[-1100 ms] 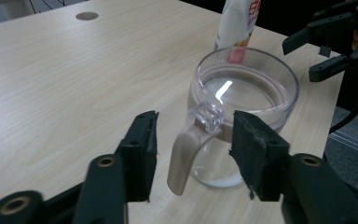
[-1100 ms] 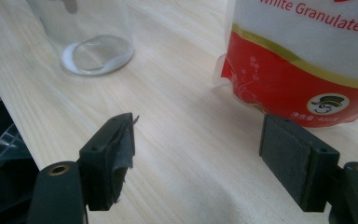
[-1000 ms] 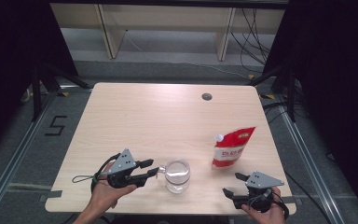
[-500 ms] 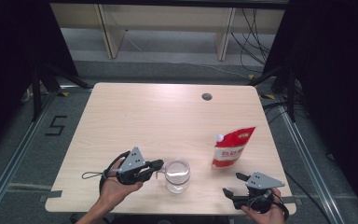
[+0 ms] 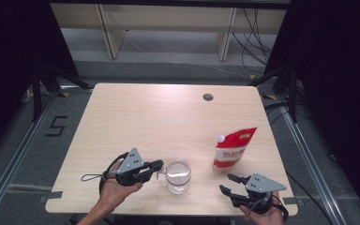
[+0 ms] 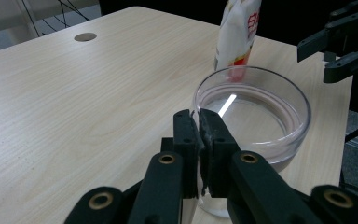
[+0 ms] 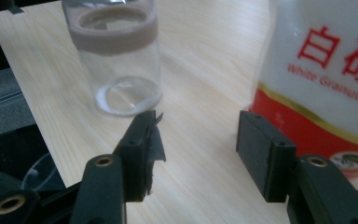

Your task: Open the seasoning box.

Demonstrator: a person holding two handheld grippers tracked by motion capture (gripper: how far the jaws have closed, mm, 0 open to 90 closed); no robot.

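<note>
A clear glass mug (image 5: 178, 176) with a little clear liquid stands near the table's front edge; in the right gripper view it is the glass mug (image 7: 116, 60) at upper left. My left gripper (image 5: 157, 165) lies level at its left side. Its jaws are pressed together at the mug's side handle, right at the rim of the mug (image 6: 256, 112); the left gripper (image 6: 199, 123) looks shut on that handle. My right gripper (image 5: 226, 183) is at the front right. The right gripper (image 7: 198, 135) has just been closing, with nothing between its jaws. A red and white sugar pouch (image 5: 233, 147) stands upright beyond it.
The wooden table (image 5: 136, 122) has a round cable hole (image 5: 208, 97) at the back right. The sugar pouch (image 7: 326, 79) stands close ahead of the right jaw. The other hand's gripper (image 6: 340, 46) is seen past the mug. Dark floor surrounds the table.
My left gripper has slid right to the mug's handle and its jaws have come together there. The right hand has stayed in place.
</note>
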